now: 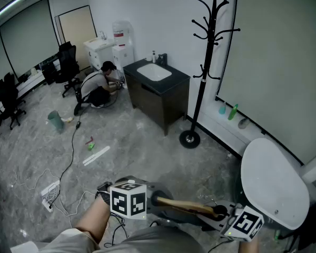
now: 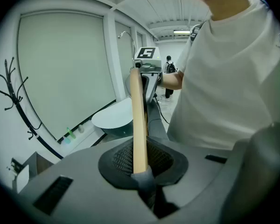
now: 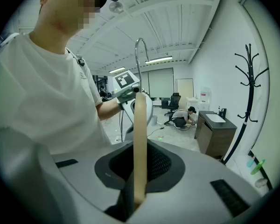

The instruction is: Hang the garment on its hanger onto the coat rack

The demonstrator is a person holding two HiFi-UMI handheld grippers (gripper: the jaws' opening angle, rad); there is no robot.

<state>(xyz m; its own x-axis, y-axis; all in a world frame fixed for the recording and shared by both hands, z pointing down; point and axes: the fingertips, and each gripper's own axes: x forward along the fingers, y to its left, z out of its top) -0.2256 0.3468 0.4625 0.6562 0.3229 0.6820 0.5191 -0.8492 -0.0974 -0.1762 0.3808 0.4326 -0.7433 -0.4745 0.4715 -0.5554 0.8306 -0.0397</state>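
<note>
1. The grey marbled floor fills most of the head view, with cables and scraps strewn over its left part
2. The black coat rack stands upright on its round base by the far wall, well apart from both tools, with nothing on its hooks
3. A round white counter sits at the lower right, near the right tool
4. A dark sink counter stands just left of the rack, and a person crouches on the floor beyond it
5. The wooden hanger lies roughly level low in the head view, held up between the two tools and far from the rack
6. Dark cloth under the bar seems to be the garment, though the head view is too cramped there to be sure
7. The left tool is closed on one end of the hanger's bar
8. The right tool is clamped on the other end, and the metal hook curves up above the bar in its view
</note>
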